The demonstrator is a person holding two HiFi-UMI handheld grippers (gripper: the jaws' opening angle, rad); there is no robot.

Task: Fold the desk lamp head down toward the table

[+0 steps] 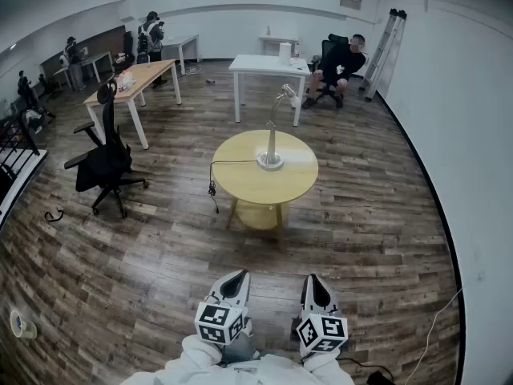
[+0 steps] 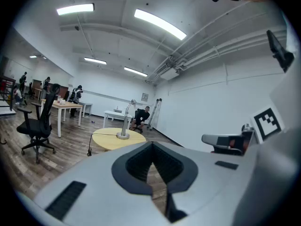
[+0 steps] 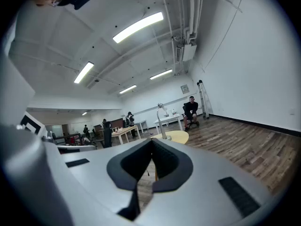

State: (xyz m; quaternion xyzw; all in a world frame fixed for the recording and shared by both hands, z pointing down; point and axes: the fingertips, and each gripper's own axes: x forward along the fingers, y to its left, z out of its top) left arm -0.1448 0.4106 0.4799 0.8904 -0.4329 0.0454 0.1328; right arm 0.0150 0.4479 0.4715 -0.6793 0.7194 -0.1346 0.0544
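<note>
Across wood flooring [image 1: 160, 239], the lamp [image 1: 272, 139] is standing upright on the tabletop [image 1: 240, 176], well ahead of the left gripper [image 1: 237, 278] and right gripper [image 1: 315, 281], fingers pressing together, empty.

Counted here: one desk lamp [image 1: 272, 131], one round yellow surface [image 1: 240, 179], two claws [image 1: 233, 283] [image 1: 317, 289], one empty black office chair [image 1: 103, 163], one stepladder [image 1: 385, 42], one seated person [image 1: 341, 61] and three other people [image 1: 150, 32] [image 1: 72, 52] [image 1: 24, 87].

A black office chair [image 1: 104, 163] stood at nine o'clock, a wooden desk [image 1: 140, 79] at ten, a white desk [image 1: 268, 65] at twelve, a seated person [image 1: 341, 64] at one.
</note>
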